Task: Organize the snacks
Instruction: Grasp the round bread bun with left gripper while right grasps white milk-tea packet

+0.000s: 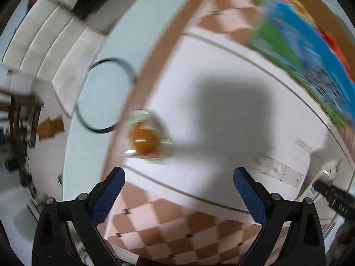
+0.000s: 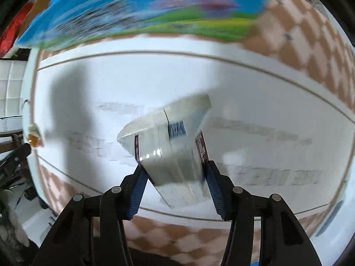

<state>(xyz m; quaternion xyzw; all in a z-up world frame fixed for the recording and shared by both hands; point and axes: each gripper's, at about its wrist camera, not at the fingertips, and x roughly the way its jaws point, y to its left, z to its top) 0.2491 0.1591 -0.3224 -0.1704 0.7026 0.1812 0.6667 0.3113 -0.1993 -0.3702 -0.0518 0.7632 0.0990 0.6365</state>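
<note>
White-centred checkered tablecloth (image 2: 155,84) underneath; right gripper (image 2: 175,175) clamps a silvery snack packet (image 2: 168,148); left gripper (image 1: 177,190) gapes empty near a jelly cup (image 1: 145,139); the glossy packet could slip.

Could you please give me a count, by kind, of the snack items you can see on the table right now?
Small clear packet with an orange snack: 1
Silvery white packet, clamped in the right gripper: 1
Large blue and green bag: 1
Total: 3
</note>
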